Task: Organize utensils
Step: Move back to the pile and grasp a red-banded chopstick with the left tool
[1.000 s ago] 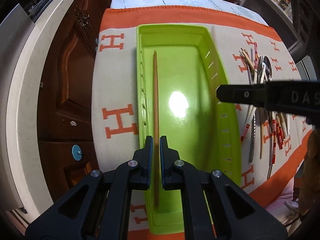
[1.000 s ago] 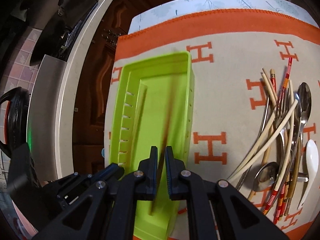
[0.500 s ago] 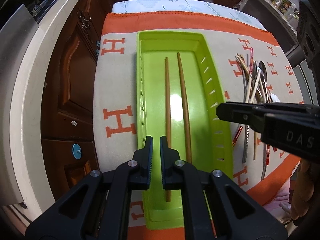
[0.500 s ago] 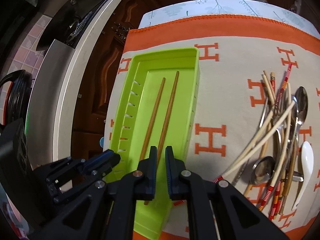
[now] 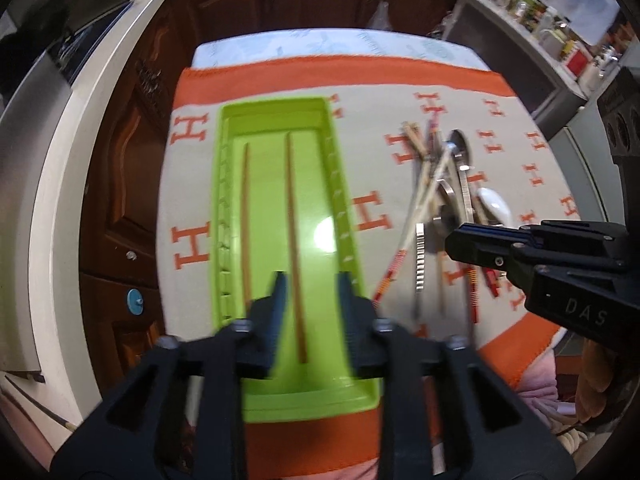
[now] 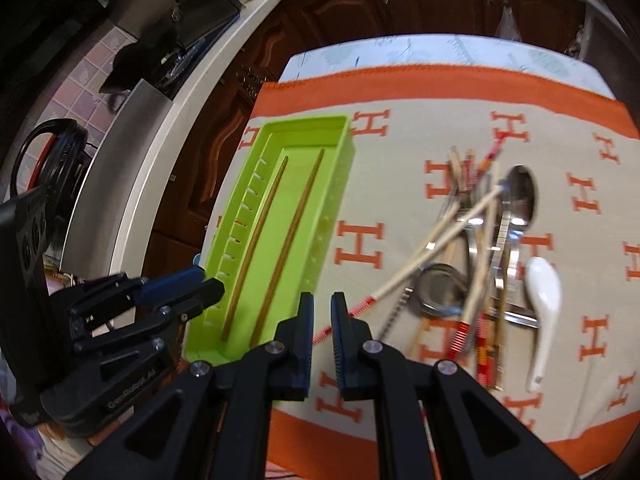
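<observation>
utensils (image 6: 480, 256) lie heaped on the orange-lettered cloth (image 6: 400, 148), well to the right of the green tray (image 6: 336, 200): chopsticks, metal spoons and a white spoon (image 6: 542, 300) crossing one another. two brown chopsticks (image 5: 292, 240) rest apart inside the tray. left gripper (image 5: 310, 288) hangs spread wide over the tray's near end, holding nothing; right gripper (image 6: 321, 312) hovers between tray and heap, jaws narrowly parted, empty.

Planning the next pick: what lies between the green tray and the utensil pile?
Only bare cloth between green tray and utensil pile, per the right wrist view.
</observation>
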`<state>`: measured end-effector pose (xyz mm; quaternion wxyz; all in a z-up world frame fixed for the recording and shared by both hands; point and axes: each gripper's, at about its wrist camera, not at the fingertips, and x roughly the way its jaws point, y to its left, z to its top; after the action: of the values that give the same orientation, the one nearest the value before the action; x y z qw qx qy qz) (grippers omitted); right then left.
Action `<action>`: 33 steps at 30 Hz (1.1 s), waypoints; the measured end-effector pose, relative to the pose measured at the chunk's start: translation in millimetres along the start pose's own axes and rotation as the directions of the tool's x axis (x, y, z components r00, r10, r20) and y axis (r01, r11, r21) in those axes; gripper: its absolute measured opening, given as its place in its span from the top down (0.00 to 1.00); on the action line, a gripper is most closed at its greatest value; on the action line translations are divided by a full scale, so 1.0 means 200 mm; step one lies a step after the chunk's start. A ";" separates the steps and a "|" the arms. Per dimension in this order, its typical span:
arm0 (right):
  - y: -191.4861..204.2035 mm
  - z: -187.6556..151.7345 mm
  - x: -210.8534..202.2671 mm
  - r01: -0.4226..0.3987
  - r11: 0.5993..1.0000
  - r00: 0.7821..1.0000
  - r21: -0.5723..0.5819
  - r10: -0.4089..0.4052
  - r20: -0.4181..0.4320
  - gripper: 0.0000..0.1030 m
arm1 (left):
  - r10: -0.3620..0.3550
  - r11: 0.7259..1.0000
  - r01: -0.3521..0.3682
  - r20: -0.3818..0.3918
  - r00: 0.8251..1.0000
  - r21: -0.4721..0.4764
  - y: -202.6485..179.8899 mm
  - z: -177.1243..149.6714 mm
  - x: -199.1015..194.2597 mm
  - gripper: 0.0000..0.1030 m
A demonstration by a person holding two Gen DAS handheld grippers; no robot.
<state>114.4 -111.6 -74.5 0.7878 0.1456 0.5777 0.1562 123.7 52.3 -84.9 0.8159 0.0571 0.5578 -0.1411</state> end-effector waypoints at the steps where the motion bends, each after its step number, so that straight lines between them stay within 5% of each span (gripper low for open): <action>1: -0.02 -0.01 -0.04 0.007 1.000 1.000 0.000 -0.007 0.014 0.86 | -0.005 1.000 0.004 0.018 1.000 0.009 -0.03 0.00 -0.03 0.60; 4: -0.10 -0.06 -0.14 0.017 1.000 0.998 0.011 -0.017 0.055 0.78 | -0.021 0.999 0.019 0.052 0.998 0.038 -0.13 0.00 -0.09 0.59; 16: -0.39 -0.19 -0.41 0.037 0.993 0.979 0.110 -0.058 0.193 0.78 | -0.054 0.987 0.035 0.116 0.992 0.159 -0.51 0.00 -0.07 0.59; 24: -0.54 -0.22 -0.30 0.053 0.990 0.985 0.132 -0.073 0.156 0.78 | -0.030 0.979 0.019 0.053 0.998 0.204 -0.53 0.02 0.18 0.61; 33: -0.66 -0.24 -0.10 0.043 0.988 0.996 0.150 -0.054 0.069 0.78 | -0.010 0.973 0.029 -0.086 0.996 0.230 -0.50 0.07 0.51 0.74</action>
<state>72.5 -237.3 -126.4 0.7989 0.1950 0.5621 0.0882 142.0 -64.6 -168.5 0.7779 0.1521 0.5721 -0.2106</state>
